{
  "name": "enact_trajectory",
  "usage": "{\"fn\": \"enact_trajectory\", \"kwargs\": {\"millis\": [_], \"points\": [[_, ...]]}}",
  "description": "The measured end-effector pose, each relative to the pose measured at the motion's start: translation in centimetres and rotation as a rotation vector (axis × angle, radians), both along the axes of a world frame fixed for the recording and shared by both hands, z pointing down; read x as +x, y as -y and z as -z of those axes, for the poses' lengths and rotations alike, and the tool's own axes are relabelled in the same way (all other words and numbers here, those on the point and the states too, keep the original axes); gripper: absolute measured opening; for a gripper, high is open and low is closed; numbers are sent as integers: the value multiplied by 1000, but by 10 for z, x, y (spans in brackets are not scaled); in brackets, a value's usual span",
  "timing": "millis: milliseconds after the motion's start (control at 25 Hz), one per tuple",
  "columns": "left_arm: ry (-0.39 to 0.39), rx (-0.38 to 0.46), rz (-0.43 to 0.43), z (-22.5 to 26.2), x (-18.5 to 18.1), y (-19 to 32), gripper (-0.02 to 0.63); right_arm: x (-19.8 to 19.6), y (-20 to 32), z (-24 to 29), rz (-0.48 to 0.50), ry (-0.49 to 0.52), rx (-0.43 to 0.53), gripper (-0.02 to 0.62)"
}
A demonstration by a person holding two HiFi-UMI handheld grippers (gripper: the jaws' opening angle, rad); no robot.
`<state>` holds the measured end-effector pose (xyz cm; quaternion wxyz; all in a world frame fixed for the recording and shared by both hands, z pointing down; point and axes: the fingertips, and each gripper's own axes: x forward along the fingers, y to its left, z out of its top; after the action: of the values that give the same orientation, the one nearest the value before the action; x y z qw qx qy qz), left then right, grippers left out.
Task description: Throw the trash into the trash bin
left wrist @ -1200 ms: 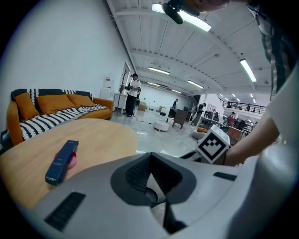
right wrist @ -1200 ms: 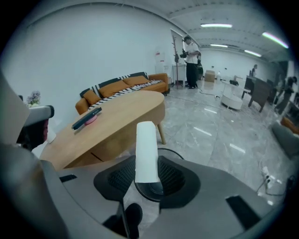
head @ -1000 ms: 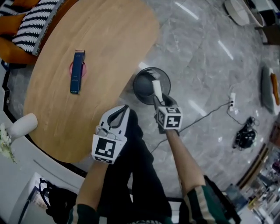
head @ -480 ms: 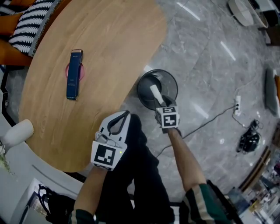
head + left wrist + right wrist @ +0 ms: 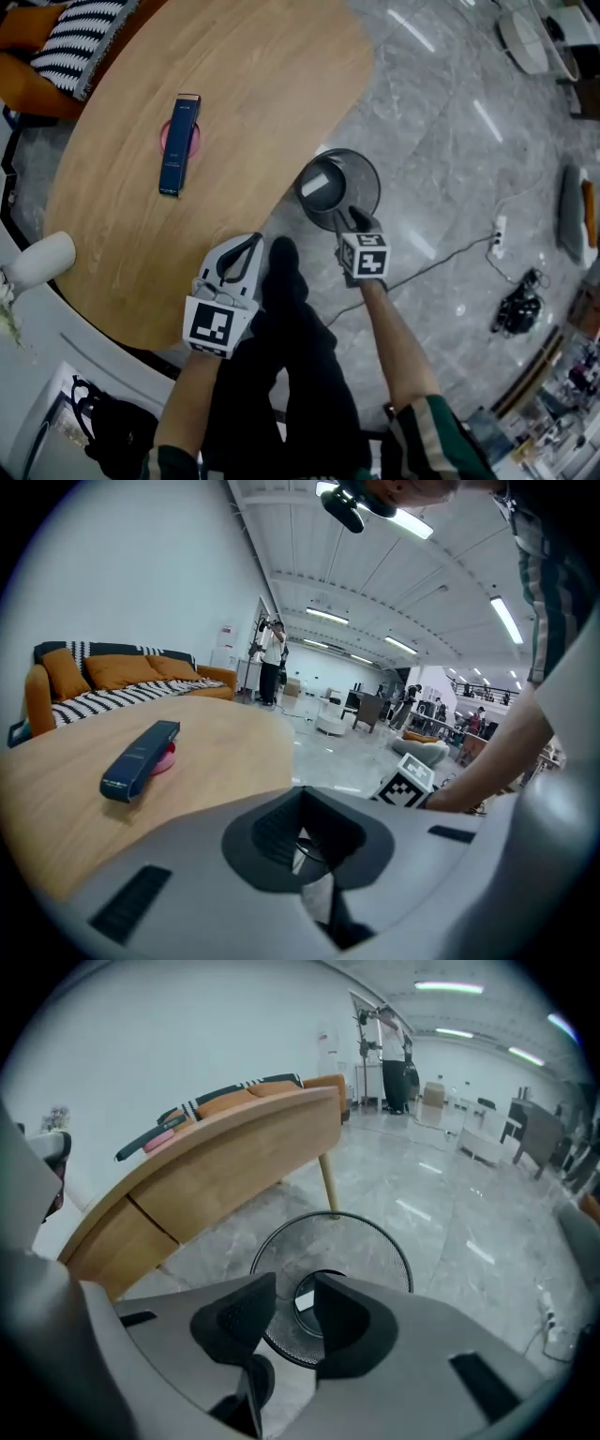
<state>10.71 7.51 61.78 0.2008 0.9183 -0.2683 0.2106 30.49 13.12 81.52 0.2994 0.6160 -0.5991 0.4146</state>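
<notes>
Head view, nearest first: over the person's dark trouser leg (image 5: 281, 309) the left gripper (image 5: 251, 244) hangs with its jaws closed together, holding nothing. At its 3 o'clock the right gripper (image 5: 353, 223) points steeply down at the near rim of the black mesh trash bin (image 5: 373, 187), which stands on the grey marble floor (image 5: 450, 141) just off the table's edge. The right gripper's jaws stand a little apart with nothing between them.

I judge the drop itself done. What remains is to lift the right gripper clear of the rim without catching the mesh.

The right gripper view looks straight down between those jaws and shows a small white scrap (image 5: 306, 1300) lying on the bin's bottom; the head view gives only a pale patch inside the bin.

Further off, at 11 o'clock on the wooden table (image 5: 244, 84), a dark blue box (image 5: 178, 145) rests on a pink disc (image 5: 178, 138). The left gripper view shows that box from the side and, beyond it, an orange sofa (image 5: 112, 672), but not the bin's inside.
</notes>
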Motion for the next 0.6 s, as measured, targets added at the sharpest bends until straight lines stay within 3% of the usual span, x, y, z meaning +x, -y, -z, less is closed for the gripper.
{"fn": "enact_trajectory", "kwargs": {"millis": [240, 600], "points": [[57, 36, 44, 25, -38, 11, 0, -19, 22, 79, 90, -48, 106, 8], [64, 61, 163, 98, -83, 31, 0, -77, 76, 227, 175, 20, 340, 0]]}}
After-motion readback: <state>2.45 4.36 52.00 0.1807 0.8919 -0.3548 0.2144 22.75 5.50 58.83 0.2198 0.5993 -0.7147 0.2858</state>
